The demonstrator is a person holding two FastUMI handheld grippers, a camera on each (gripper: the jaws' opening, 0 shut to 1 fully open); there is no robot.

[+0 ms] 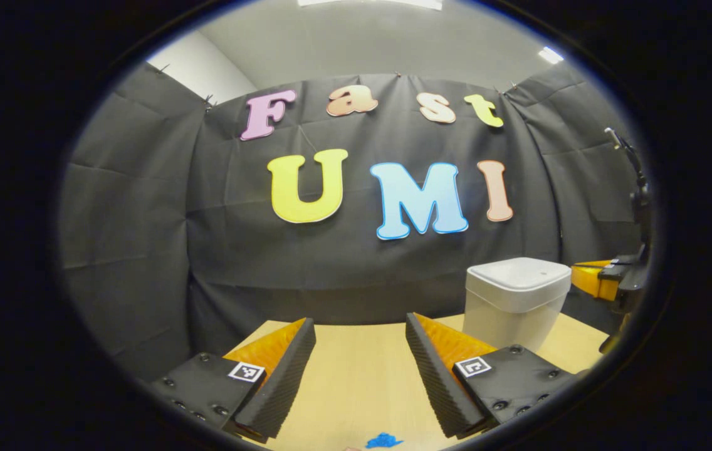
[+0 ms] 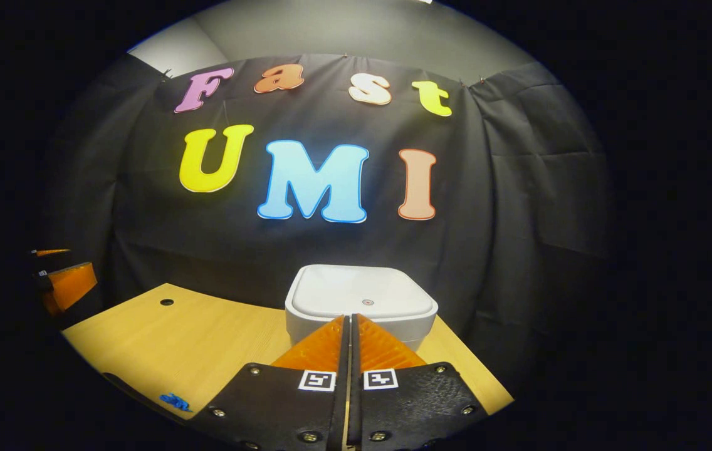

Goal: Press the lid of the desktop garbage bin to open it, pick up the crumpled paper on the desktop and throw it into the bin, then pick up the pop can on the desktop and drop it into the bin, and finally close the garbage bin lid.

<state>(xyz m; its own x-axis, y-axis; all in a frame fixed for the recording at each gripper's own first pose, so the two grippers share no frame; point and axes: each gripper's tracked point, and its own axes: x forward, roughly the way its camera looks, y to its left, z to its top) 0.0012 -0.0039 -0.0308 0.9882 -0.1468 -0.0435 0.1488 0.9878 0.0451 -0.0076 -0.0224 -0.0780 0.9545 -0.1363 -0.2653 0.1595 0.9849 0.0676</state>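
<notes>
Sitting at the back of the wooden desktop (image 2: 218,338), close to the black cloth wall (image 2: 506,238), the white garbage bin (image 2: 361,307) has its lid (image 2: 362,291) down flat, a small round mark showing on the lid's top. In the right gripper view the bin stands straight ahead, its lower front hidden behind the fingers. The right gripper (image 2: 350,326) has its two fingers pressed together with nothing between them, their tips pointing at the bin's front just under the lid edge; whether they touch it cannot be told from this angle.

In the left gripper view the same bin (image 1: 514,300) stands off to the right, on the far right part of the desktop (image 1: 356,376). The left gripper (image 1: 361,332) is held with its fingers spread wide apart over bare wood, holding nothing, well to the left of the bin. Beyond the bin at the right edge of that view part of the other gripper's body can be seen, next to a dark stand.

A small blue mark (image 1: 383,441) lies on the desktop at the near edge, below the left gripper's fingers; it also shows in the right gripper view at the lower left (image 2: 174,402). A small dark hole (image 2: 167,302) sits in the desktop toward its left far corner.
</notes>
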